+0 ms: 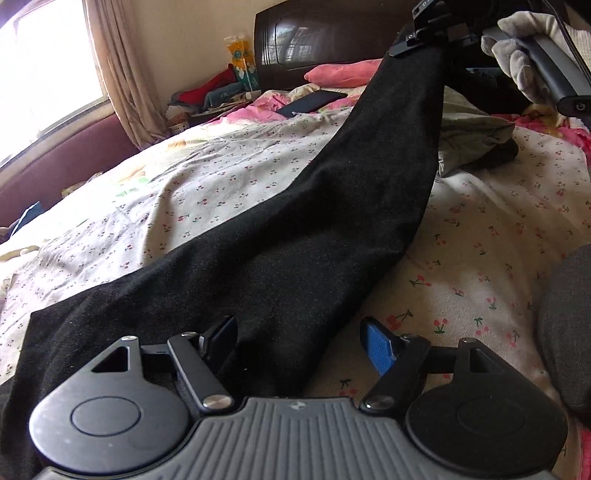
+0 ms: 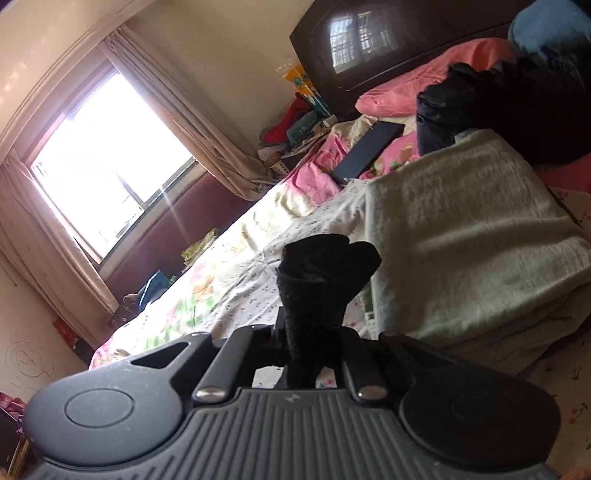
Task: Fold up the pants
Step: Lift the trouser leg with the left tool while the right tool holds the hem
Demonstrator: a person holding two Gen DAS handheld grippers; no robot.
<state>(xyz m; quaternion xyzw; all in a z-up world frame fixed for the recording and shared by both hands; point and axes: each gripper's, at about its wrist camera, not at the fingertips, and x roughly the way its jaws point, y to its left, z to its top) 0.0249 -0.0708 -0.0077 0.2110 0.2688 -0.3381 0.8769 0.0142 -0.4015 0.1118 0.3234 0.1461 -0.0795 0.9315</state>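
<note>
In my left wrist view, the left gripper [image 1: 301, 338] sits low over the bed [image 1: 177, 192], its jaws spread wide, with the black finger on the pants [image 1: 295, 229] and the blue-padded finger [image 1: 380, 349] over bare sheet just past the cloth's right edge. Nothing is pinched there. To the left of the pants I have a broad stretch of cherry-print sheet running out to the window [image 1: 48, 62] side. To the right there is a narrower strip of sheet, bounded by a dark rounded shape at the frame edge that I cannot identify. The pants are black and run as one long band from the near left corner up and away, rising off the bed to the right gripper [image 1: 421, 35] at top right, which clamps their far end; a gloved hand [image 1: 524, 55] holds its handle. Beyond lies a grey-green blanket [image 1: 469, 129].

In my right wrist view, the right gripper [image 2: 306, 343] is pressed together on a bunched end of the pants [image 2: 325, 280], which sticks up between the fingers in thick folds. It hangs above the bed [image 2: 229, 280]. The folded blanket [image 2: 461, 236] lies close on the right, a dark pile [image 2: 498, 110] behind it by the headboard [image 2: 369, 44]. Open sheet lies to the left.
</note>
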